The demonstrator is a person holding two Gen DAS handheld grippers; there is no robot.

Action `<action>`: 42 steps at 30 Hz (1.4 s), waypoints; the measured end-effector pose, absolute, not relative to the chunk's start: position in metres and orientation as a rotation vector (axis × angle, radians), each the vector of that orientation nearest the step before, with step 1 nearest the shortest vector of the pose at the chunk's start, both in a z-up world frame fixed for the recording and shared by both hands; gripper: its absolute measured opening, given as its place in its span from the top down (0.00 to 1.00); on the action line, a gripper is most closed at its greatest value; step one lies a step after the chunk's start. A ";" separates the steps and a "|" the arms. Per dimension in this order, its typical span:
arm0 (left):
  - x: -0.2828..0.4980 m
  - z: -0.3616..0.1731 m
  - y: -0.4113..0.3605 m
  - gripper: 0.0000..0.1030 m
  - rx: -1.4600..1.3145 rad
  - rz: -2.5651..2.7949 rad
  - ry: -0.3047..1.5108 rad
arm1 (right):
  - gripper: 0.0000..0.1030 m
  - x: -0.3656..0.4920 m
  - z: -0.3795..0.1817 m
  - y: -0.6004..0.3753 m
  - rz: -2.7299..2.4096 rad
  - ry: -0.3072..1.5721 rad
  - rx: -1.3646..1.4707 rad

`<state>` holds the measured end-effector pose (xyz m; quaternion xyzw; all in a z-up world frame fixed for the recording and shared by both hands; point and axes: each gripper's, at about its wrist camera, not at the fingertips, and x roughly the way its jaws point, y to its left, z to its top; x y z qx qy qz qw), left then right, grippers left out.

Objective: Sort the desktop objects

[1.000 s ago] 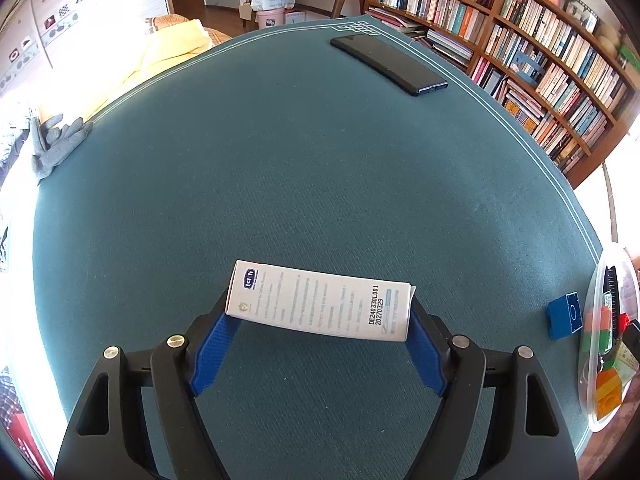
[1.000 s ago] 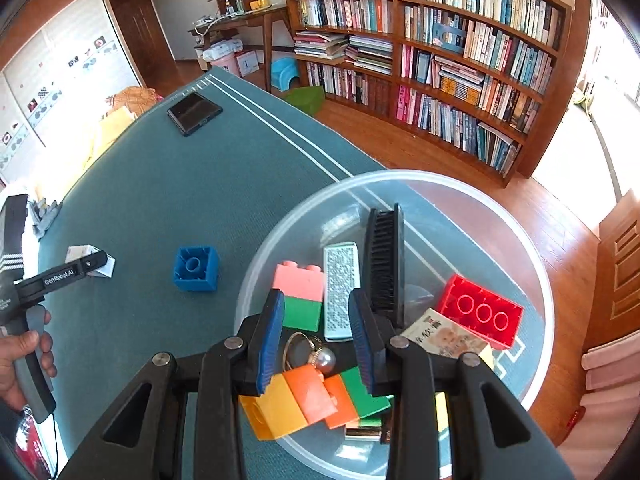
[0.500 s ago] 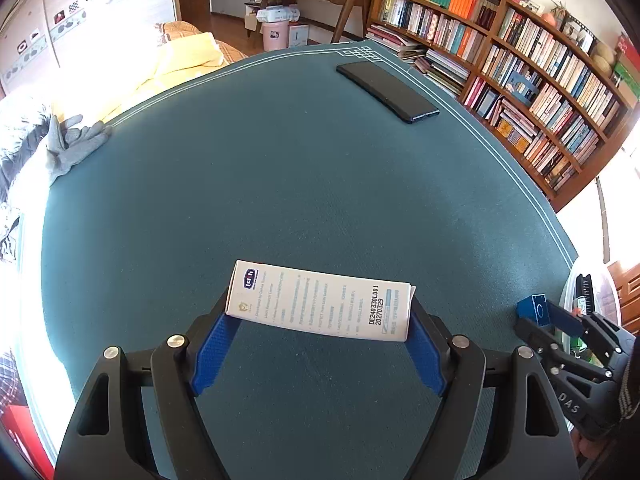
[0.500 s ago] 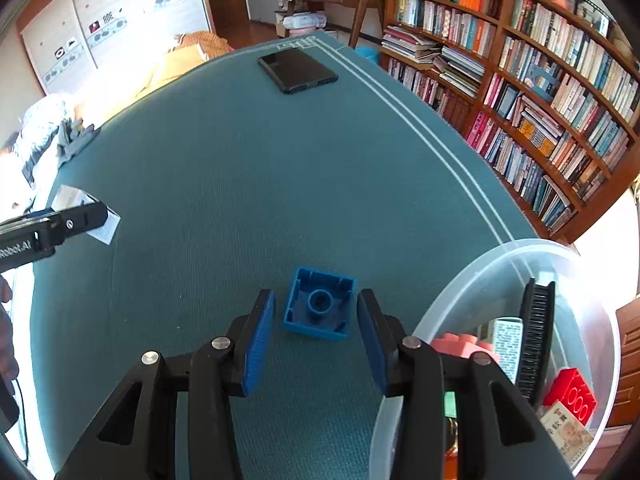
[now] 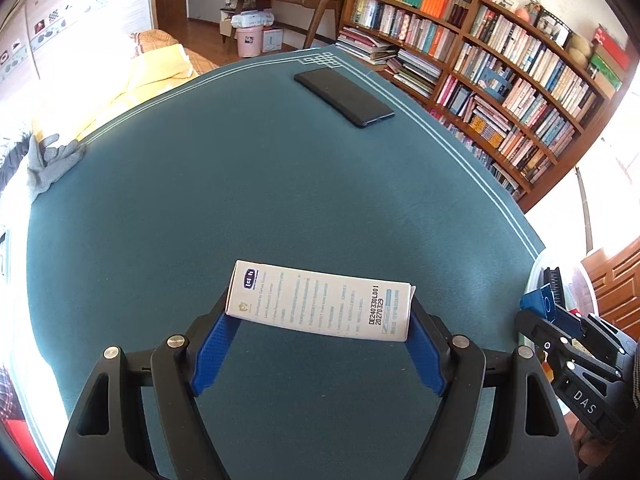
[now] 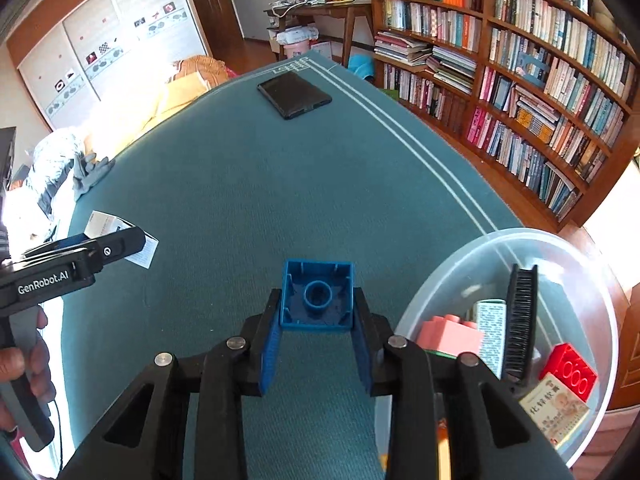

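The left tool [image 5: 320, 316] grips a white box [image 5: 320, 306] by its ends, above the green surface [image 5: 240, 200]. The right tool [image 6: 317, 320] is closing on a blue brick [image 6: 317, 296], beside the clear tub [image 6: 460, 264] at the surface's right edge.

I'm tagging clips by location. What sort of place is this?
Probably a home study or living room: a long wooden bookshelf packed with books, a wooden desk at the back, and a green cloth-covered table.

The right tongs [image 6: 317, 322] left the clear plastic tub [image 6: 472, 256] and crossed to the blue toy brick [image 6: 317, 294]. Their jaws are closing onto it.
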<state>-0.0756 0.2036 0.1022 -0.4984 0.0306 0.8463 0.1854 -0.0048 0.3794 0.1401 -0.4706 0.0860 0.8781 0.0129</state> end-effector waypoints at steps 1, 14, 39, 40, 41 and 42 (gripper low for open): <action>-0.073 0.105 0.211 0.23 -1.389 2.371 0.096 | 0.66 0.001 0.144 0.386 2.724 0.281 -1.447; -0.024 0.133 0.324 0.22 -1.245 2.168 0.215 | 0.65 0.046 0.154 0.485 2.519 0.399 -1.328; 0.051 0.191 0.420 0.08 -1.019 2.141 0.423 | 0.11 0.127 0.155 0.548 2.422 0.603 -1.295; 0.053 0.197 0.421 0.08 -1.002 2.159 0.447 | 0.06 0.128 0.158 0.546 2.418 0.598 -1.287; 0.055 0.203 0.422 0.08 -0.983 2.176 0.477 | 0.03 0.130 0.160 0.543 2.414 0.592 -1.275; 0.056 0.208 0.421 0.08 -0.970 2.197 0.510 | 0.01 0.131 0.164 0.539 2.410 0.588 -1.263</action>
